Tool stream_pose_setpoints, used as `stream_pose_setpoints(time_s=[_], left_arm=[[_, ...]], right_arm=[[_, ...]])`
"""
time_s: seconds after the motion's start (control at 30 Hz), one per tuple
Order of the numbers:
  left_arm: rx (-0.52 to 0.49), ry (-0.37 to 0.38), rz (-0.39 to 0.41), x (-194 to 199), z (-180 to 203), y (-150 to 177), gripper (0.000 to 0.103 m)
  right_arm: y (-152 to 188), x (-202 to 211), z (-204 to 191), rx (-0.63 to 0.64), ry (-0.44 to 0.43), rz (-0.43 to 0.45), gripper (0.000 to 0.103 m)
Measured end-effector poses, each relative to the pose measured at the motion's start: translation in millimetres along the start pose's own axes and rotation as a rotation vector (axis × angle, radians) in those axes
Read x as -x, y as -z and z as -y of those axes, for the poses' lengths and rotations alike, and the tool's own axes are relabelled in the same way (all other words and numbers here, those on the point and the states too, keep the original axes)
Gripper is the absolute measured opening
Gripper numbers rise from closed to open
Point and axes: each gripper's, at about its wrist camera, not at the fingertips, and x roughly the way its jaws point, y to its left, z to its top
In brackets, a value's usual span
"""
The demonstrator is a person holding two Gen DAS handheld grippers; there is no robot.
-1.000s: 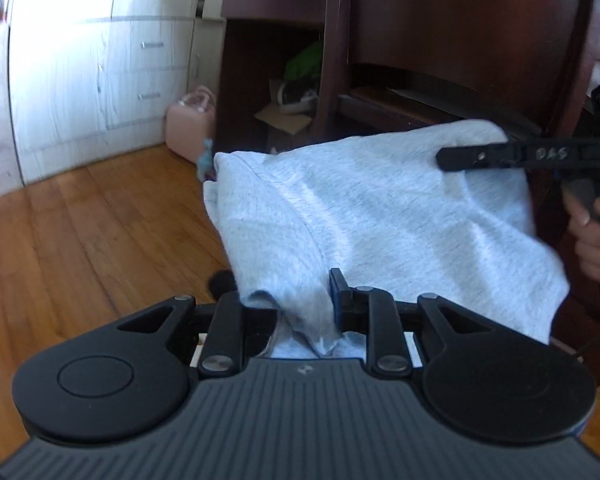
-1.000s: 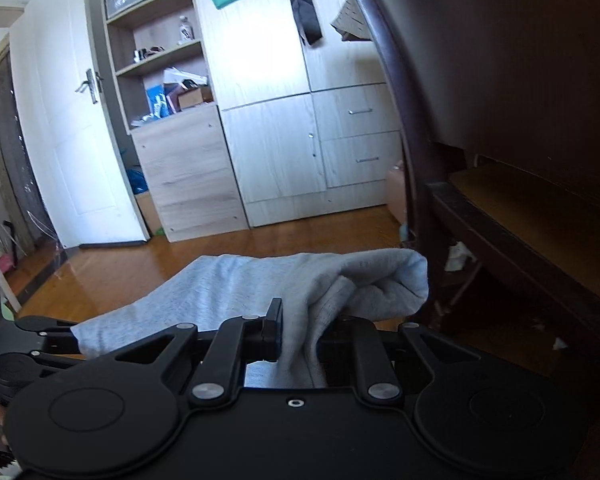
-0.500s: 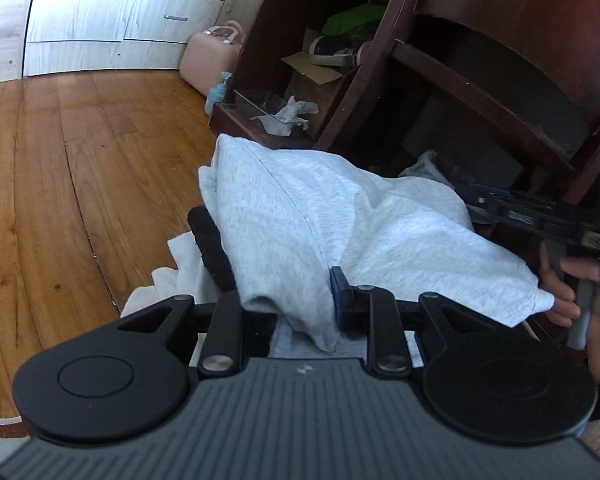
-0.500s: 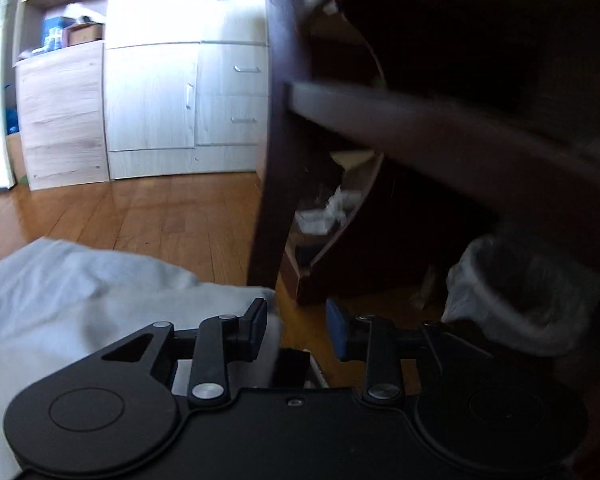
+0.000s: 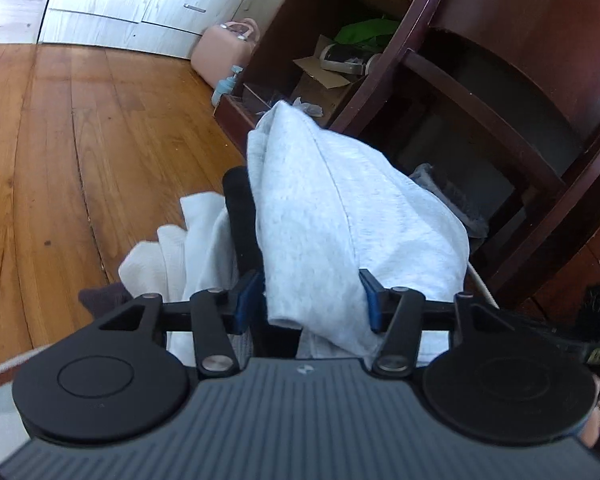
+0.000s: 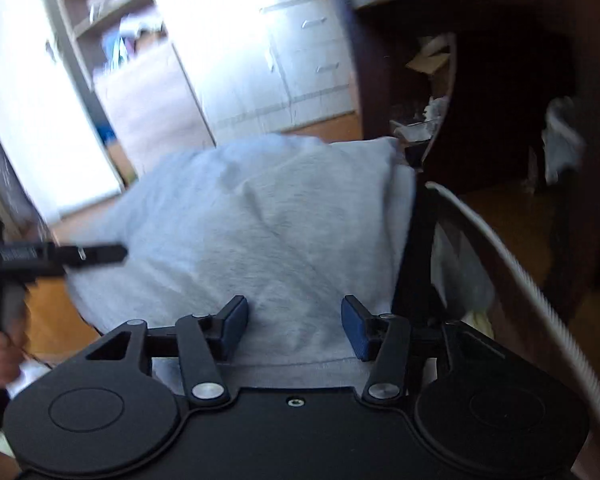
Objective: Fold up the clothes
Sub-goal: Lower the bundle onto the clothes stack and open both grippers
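Note:
A light grey garment (image 5: 340, 216) lies folded and draped over a black chair back (image 5: 240, 216). My left gripper (image 5: 312, 300) is open, its blue pads on either side of the garment's near edge without pinching it. In the right wrist view the same grey garment (image 6: 268, 224) fills the middle. My right gripper (image 6: 294, 326) is open just above the cloth. The left gripper's finger (image 6: 96, 254) shows at the left of that view, beside the garment's edge.
White cloth (image 5: 180, 248) hangs lower on the chair. A dark wooden desk (image 5: 500, 92) with cluttered shelves stands behind. A pink container (image 5: 224, 48) and a blue bottle (image 5: 226, 84) sit on the wooden floor (image 5: 60, 140). White cupboards (image 6: 292, 60) line the far wall.
Both grippers lowered the grey garment onto the chair back and let go. The right jaws opened first, the left jaws after. The right wrist view now faces the garment again.

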Motion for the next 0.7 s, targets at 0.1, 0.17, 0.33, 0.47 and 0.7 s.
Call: stream_pose_setpoints(time_s=[0.1, 0.17, 0.33, 0.47, 0.7], left_arm=[[0.012, -0.022, -0.037, 4.4, 0.3, -1.8, 0.056], [0.06, -0.027, -0.064, 6.6, -5.7, -2.7, 0.062], [0.064, -0.044, 0.056, 47.4, -10.8, -16.8, 0.056], [-0.039, 0.084, 0.192, 76.7, 2.7, -53.5, 0.055], [-0.298, 0.045, 0.005, -15.0, 42.6, -77.1, 0.052]], right_arm=[[11.4, 1.5, -4.6, 0.022, 0.007, 0.039, 0.056], [15.5, 1.1, -6.1, 0.037, 0.011, 0.048, 0.056], [16.4, 11.4, -17.9, 0.137, 0.047, 0.068, 0.056], [16.1, 20.5, -12.7, 0.164, 0.028, 0.067, 0.053], [21.4, 25.3, -6.4, 0.149, -0.039, 0.043, 0.053]])
